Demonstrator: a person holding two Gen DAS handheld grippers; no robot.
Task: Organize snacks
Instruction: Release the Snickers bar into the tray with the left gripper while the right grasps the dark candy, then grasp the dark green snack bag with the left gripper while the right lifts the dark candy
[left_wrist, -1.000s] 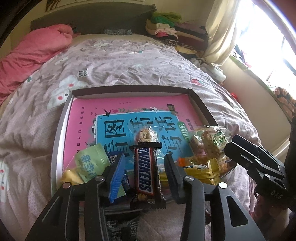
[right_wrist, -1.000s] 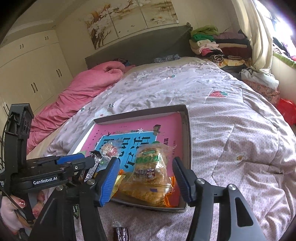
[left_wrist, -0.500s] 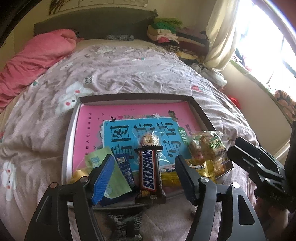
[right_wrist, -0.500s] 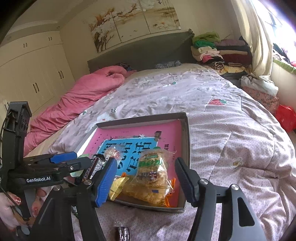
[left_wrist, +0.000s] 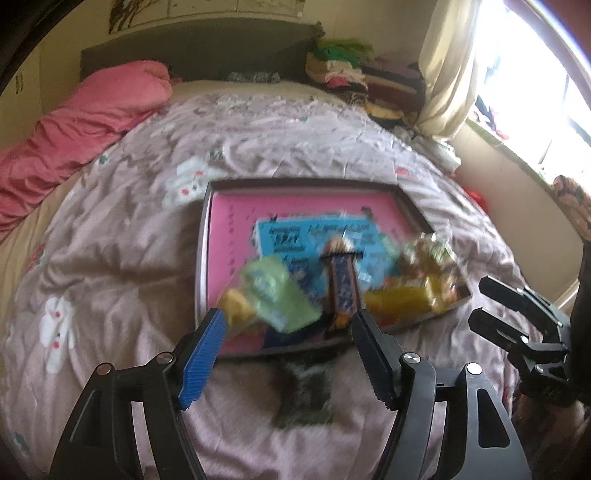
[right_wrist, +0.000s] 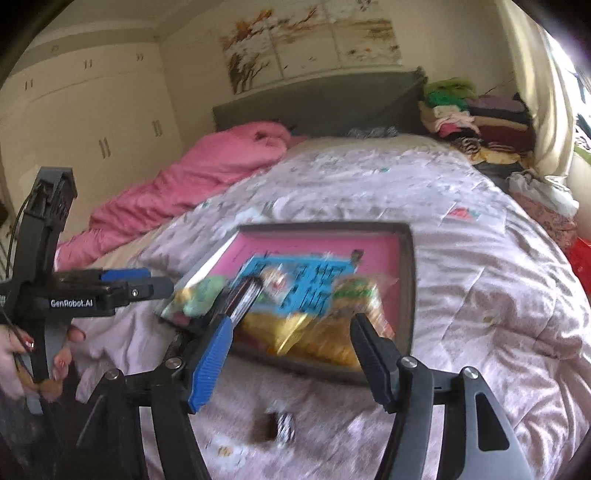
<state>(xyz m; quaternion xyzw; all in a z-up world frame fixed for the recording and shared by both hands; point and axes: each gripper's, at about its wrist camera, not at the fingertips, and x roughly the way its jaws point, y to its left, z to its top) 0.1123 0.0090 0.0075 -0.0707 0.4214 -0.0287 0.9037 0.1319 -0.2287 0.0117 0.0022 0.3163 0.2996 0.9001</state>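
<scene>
Left wrist view, both tools apart, left tool (left_wrist: 286, 345) over tray's (left_wrist: 202, 258) near edge, snacks (left_wrist: 343, 284) crowded there.

Both grippers are showing black frames with silver screws, one blue ribbed pad (left_wrist: 202, 356) and one black. The left gripper (right_wrist: 92, 291) is wearing white "GenRobot.AI" lettering. The hand (right_wrist: 22, 354) is showing painted nails.

Glossy plastic snack wrappers (left_wrist: 406, 299) lie in a matt tray (left_wrist: 201, 258) on a soft, wrinkled cloth quilt (left_wrist: 122, 266).

Left gripper (left_wrist: 288, 354): jaws wide apart, empty, just short of the tray (left_wrist: 413, 205). Right gripper (right_wrist: 291, 354): same state, beside it.
</scene>
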